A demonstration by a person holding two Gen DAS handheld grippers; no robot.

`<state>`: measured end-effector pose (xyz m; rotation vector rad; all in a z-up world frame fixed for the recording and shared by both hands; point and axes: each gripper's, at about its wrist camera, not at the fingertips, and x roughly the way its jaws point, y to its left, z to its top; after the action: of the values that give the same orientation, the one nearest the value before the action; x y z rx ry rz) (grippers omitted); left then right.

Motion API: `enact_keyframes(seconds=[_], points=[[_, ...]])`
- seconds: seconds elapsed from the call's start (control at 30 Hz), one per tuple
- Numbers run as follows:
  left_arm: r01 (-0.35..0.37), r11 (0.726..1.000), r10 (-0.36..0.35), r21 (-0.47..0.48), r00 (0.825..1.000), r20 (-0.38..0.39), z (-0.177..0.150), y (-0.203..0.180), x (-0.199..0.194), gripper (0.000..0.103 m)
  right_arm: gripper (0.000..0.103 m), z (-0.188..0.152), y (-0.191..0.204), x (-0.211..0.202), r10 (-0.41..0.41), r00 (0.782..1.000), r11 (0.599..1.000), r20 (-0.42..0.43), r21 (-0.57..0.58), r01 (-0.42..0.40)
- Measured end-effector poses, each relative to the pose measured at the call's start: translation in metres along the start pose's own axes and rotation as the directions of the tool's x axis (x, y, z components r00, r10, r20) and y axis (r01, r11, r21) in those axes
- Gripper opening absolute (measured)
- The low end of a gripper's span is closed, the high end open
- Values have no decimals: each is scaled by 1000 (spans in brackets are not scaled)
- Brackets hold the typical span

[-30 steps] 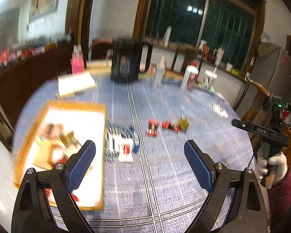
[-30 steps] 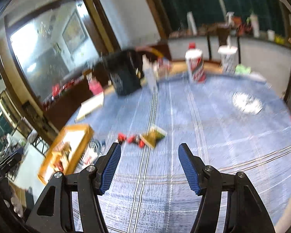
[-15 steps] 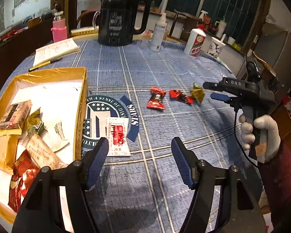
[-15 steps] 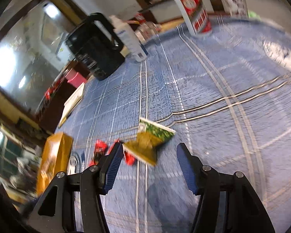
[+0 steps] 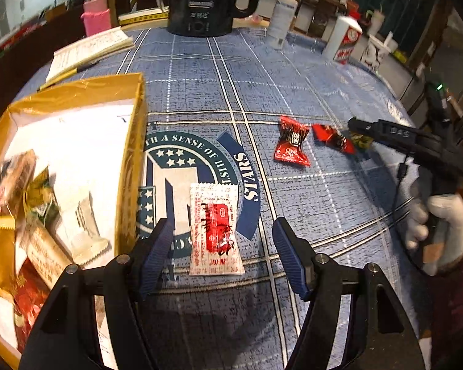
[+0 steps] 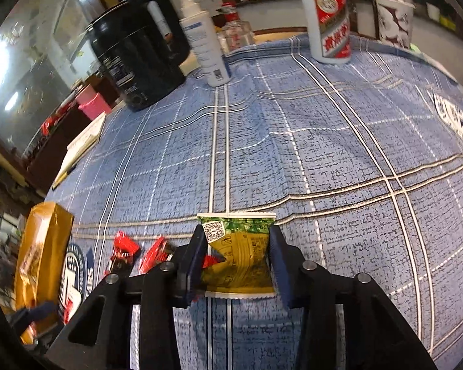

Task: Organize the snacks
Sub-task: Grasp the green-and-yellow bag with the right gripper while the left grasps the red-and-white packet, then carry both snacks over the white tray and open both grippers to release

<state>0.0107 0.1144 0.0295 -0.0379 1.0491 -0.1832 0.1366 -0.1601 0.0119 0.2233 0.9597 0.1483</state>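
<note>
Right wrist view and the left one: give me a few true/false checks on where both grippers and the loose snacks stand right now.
1. The right gripper has the green-and-yellow packet between its fingers. True.
2. The left gripper is shut on the white-and-red sachet. False: it is open, and the sachet lies flat on the tablecloth between its fingers.
3. The yellow box already holds several snacks. True.
4. The two red wrappers are inside the box. False: they lie on the tablecloth.
5. The black kettle lies on its side. False: it stands upright.
</note>
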Motion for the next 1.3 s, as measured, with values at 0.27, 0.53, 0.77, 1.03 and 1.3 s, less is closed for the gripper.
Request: enact_keyframes(seconds=[0.27,0.53,0.77,1.03,1.3], points=[[-118,986,119,115,993,-1,-5,-15,11,34,39,-17,4,-26,94,996,995,-12,-23,-94],[-51,996,48,75,998,31,-20,-12,-8,22,38,-36,19,-61,174,985,982,-6,-74,-174],[22,1000,-24,14,992,121,-36,-7,-54,22,38,-51,36,-83,257,966,962,-25,-89,-259],[74,981,-21,-181,960,279,-61,55,-112,22,38,-66,82,-108,336,941,929,-33,-151,-338],[43,933,75,-358,948,308,-93,128,-121,22,38,-85,168,-111,416,905,868,-94,-257,-426]])
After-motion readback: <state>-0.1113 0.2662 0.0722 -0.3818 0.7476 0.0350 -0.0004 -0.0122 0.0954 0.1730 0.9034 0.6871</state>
